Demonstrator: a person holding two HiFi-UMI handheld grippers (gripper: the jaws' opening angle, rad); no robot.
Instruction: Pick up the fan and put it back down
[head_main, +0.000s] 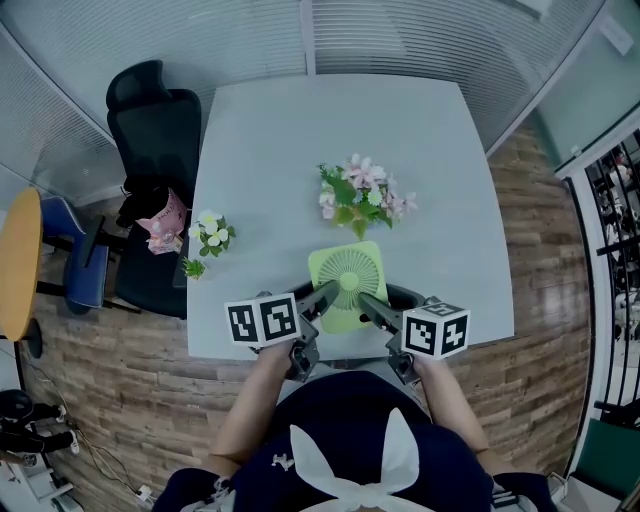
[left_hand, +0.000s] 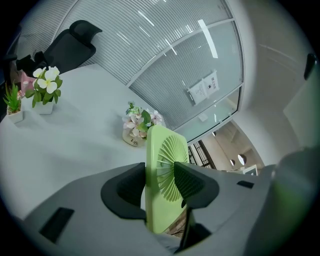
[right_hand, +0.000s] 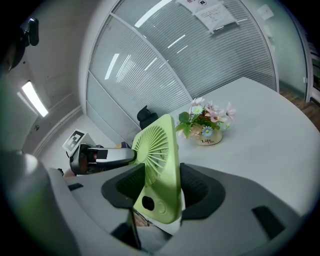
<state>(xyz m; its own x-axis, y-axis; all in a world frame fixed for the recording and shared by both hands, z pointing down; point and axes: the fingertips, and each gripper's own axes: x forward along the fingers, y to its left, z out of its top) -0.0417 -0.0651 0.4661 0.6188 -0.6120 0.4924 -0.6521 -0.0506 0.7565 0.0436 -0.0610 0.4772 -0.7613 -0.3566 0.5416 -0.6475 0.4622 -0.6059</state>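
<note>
Both clamped on green fan (head_main: 347, 277), left gripper (head_main: 327, 292) at its left side, right gripper (head_main: 366, 301) opp., over table (head_main: 300, 140) near edge; flower pot (head_main: 364, 193) just beyond.

Your fan (head_main: 347, 285) is light green and square, with a round grille. It stands on edge, pinched between your left gripper (head_main: 325, 297) and right gripper (head_main: 369, 305), near the table's (head_main: 280, 150) front edge.
</note>
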